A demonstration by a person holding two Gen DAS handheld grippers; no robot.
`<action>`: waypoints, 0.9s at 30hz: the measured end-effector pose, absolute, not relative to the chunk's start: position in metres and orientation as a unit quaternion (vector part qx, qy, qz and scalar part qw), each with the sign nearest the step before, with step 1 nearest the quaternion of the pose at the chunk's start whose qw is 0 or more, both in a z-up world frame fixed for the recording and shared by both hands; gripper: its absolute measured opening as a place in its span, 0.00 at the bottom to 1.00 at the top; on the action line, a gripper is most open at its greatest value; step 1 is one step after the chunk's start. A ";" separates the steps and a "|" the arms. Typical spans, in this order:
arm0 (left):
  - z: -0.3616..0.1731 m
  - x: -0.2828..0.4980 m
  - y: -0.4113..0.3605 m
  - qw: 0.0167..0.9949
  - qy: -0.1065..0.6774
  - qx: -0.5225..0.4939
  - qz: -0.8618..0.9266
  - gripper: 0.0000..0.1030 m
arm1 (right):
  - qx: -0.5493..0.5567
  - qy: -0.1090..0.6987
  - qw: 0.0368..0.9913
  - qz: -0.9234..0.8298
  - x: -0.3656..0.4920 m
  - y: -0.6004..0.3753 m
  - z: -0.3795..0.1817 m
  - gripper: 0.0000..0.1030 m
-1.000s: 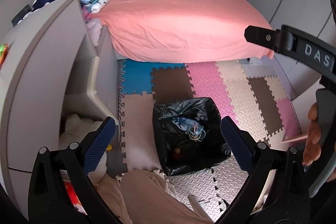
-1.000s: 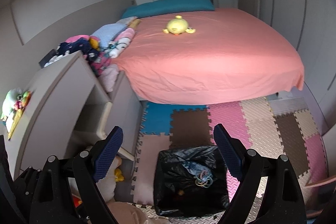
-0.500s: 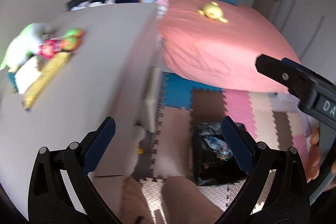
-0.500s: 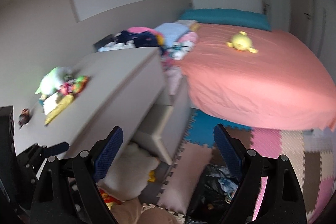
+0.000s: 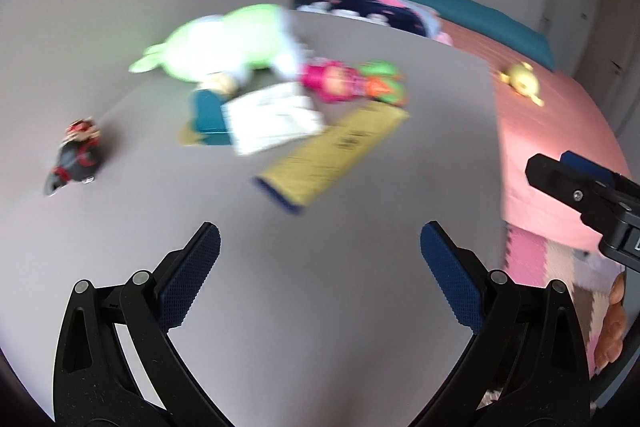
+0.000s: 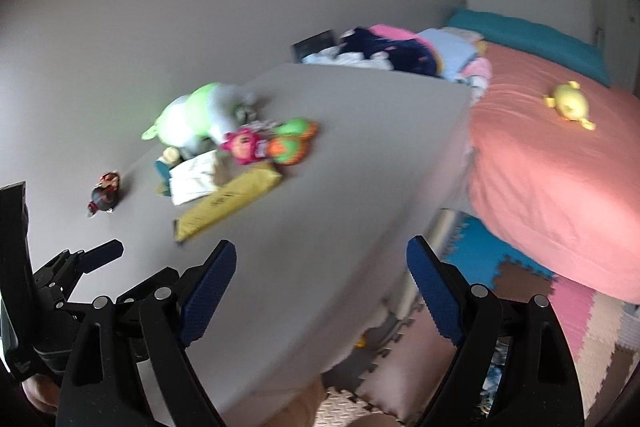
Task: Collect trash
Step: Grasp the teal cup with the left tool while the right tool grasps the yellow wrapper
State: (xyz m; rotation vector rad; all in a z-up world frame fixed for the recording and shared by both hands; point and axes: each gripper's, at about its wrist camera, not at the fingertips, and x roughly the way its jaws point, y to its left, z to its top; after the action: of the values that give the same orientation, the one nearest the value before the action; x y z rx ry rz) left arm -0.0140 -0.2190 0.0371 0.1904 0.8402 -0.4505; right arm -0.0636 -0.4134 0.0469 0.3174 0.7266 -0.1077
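Both the left gripper (image 5: 320,255) and the right gripper (image 6: 322,275) tilt downward side by side, fingers spread wide, nothing between them.

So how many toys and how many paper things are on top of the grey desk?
Toys: 3 (green and white plush, pink and orange plush, small red and black figure)
Paper and packaging: 3 (yellow flat packet, white paper sheet, teal item partly under the sheet)
Total: 6, counting only what the blur lets me tell apart.
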 end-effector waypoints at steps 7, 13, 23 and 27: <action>0.032 0.020 -0.171 0.891 0.415 0.061 -0.173 0.94 | 0.177 0.394 0.900 -0.058 0.014 -0.374 0.030 0.74; 0.029 0.050 -0.150 0.895 0.417 0.041 -0.152 0.94 | 0.208 0.403 0.885 -0.104 0.051 -0.374 0.013 0.70; 0.028 0.093 -0.153 0.897 0.418 0.012 -0.140 0.94 | 0.193 0.379 0.899 -0.105 0.068 -0.365 0.017 0.23; 0.030 0.114 -0.161 0.901 0.413 -0.002 -0.134 0.94 | 0.190 0.337 0.914 -0.122 0.059 -0.373 0.035 0.17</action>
State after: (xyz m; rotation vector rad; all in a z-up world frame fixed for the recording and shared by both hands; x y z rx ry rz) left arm 0.1135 -0.1615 0.0299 -0.0043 0.8535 -0.2782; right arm 0.0590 -0.3734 0.0353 0.3908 0.6948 -0.2514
